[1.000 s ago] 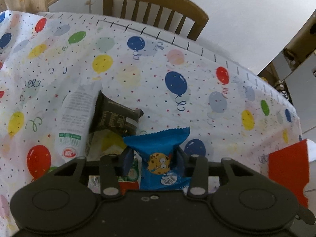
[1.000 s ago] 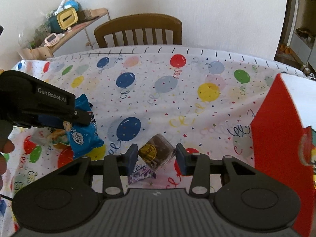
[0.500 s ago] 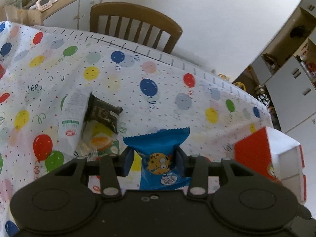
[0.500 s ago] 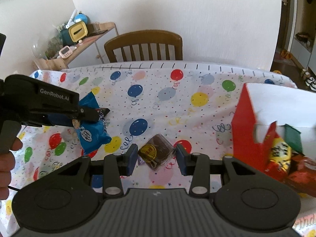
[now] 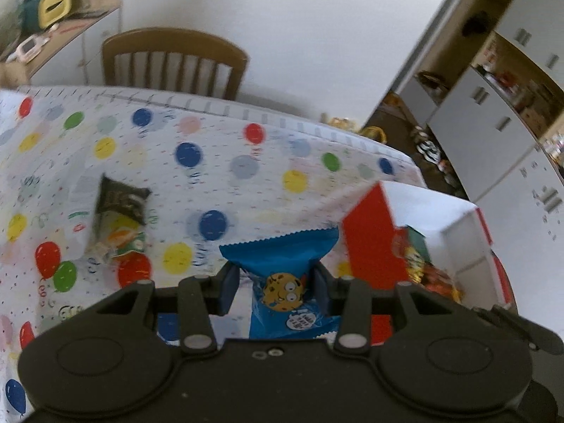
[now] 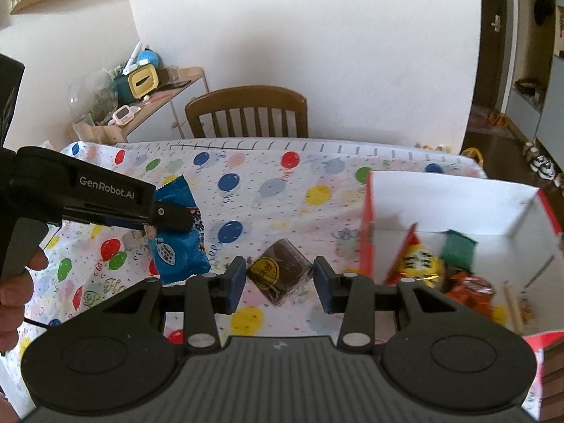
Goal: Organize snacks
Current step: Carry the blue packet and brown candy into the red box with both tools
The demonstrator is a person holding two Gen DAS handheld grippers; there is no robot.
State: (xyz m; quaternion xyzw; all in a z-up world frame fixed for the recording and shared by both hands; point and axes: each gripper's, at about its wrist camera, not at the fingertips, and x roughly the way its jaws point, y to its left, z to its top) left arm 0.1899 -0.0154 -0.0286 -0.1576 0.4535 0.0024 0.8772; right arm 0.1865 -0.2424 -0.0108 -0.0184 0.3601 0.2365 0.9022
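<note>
The left tongs (image 5: 274, 283) are pinching a blue cookie packet (image 5: 282, 264) above the counter (image 5: 218, 148). The right tongs (image 6: 279, 280) are gripping a brown wrapped snack (image 6: 278, 271) beside the red-and-white box (image 6: 458, 204), which is holding other snacks.

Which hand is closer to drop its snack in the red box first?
Probably the right. Its hand-held gripper holds the brown snack right beside the red box. The left hand-held gripper with the blue cookie packet is farther away.

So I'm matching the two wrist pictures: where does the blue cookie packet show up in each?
Left wrist: blue cookie packet bottom centre, clamped in the left gripper.
Right wrist: same packet at left, hanging from that gripper.
Shared landmark: the red-and-white box, right of it in both.
</note>
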